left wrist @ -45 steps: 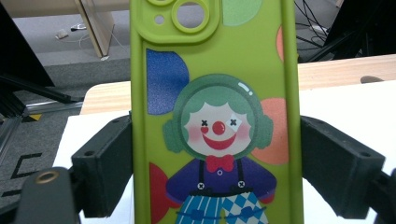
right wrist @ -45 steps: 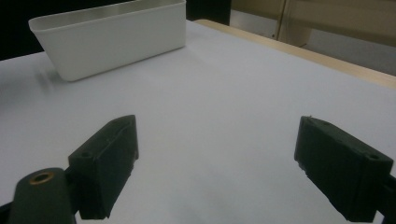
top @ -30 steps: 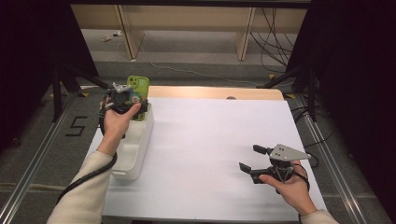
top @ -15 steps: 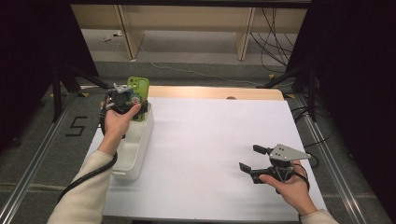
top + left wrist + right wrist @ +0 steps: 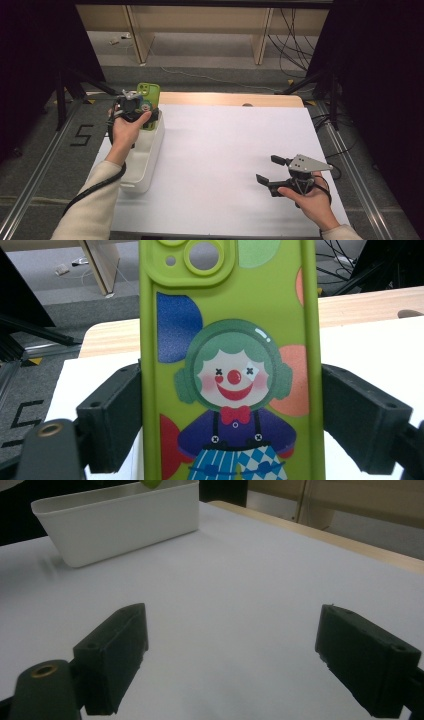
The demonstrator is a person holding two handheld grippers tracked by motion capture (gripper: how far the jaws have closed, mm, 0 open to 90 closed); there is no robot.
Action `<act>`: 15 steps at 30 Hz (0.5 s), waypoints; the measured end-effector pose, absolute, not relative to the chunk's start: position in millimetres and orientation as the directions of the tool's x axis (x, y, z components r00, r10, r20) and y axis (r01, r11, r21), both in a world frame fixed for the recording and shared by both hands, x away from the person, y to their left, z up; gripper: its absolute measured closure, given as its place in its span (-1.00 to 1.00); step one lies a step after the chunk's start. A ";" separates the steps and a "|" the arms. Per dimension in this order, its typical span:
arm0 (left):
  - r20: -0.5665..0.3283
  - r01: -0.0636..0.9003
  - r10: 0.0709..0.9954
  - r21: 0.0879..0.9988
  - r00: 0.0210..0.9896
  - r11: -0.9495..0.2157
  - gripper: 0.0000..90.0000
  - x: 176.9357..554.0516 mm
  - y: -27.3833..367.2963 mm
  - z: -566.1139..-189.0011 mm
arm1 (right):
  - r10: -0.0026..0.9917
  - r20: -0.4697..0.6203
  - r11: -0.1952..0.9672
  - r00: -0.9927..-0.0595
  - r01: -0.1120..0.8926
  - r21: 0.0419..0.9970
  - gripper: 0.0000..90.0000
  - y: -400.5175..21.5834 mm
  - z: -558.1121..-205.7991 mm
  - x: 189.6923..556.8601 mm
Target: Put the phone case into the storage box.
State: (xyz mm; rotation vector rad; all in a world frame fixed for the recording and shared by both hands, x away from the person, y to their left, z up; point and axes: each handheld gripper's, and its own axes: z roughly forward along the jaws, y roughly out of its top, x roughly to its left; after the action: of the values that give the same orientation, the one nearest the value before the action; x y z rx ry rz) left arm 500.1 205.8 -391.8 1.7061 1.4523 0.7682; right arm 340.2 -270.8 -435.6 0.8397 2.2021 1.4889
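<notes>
A bright green phone case [image 5: 149, 95] printed with a clown [image 5: 230, 365] stands upright over the far end of a white bin [image 5: 145, 160]. My left gripper [image 5: 146, 114] is shut on it, one black jaw pressed against each long edge, as the left gripper view [image 5: 230, 415] shows. Whether the case's bottom touches the bin is hidden. My right gripper [image 5: 267, 169] hovers low over the white table [image 5: 225, 150] near the front right corner, open and pointing left, with nothing between its jaws [image 5: 230, 650].
The long white bin [image 5: 120, 520] lies along the table's left edge. A wooden strip [image 5: 230, 98] borders the far edge. Beyond it are shelving legs and cables on the floor. Metal rails run along both sides of the table.
</notes>
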 end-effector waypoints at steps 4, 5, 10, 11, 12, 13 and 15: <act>-0.029 0.528 0.983 0.846 0.179 -0.072 -0.65 500.5 205.8 -392.2 | 0.646 0.039 0.270 -0.762 0.276 0.922 -0.67 -270.8 -435.6 340.3; -0.028 0.528 0.983 0.846 0.179 -0.072 -0.65 500.7 205.7 -392.6 | 0.646 0.039 0.270 -0.763 0.276 0.922 -0.67 -270.8 -435.5 340.2; -0.027 0.531 0.983 0.844 0.180 -0.074 -0.65 501.2 206.1 -393.9 | 0.645 0.040 0.271 -0.763 0.277 0.922 -0.67 -270.7 -435.6 340.3; -0.026 0.532 0.983 0.843 0.180 -0.076 -0.65 501.3 206.2 -394.1 | 0.644 0.039 0.272 -0.764 0.277 0.922 -0.67 -270.8 -435.6 340.2; -0.025 0.533 0.983 0.843 0.181 -0.077 -0.65 501.4 206.3 -394.5 | 0.644 0.039 0.272 -0.764 0.277 0.922 -0.67 -270.8 -435.6 340.3; -0.025 0.534 0.983 0.842 0.181 -0.077 -0.65 501.7 206.4 -394.8 | 0.644 0.040 0.272 -0.764 0.278 0.921 -0.67 -270.9 -435.6 340.3; -0.026 0.535 0.983 0.841 0.183 -0.077 -0.65 502.1 206.7 -395.6 | 0.645 0.039 0.273 -0.764 0.277 0.921 -0.67 -270.9 -435.7 340.4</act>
State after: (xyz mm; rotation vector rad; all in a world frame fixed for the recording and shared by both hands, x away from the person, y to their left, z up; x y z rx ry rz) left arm 502.1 206.7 -395.6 1.7159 1.4475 0.7614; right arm 340.4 -270.9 -435.7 0.8390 2.2053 1.4889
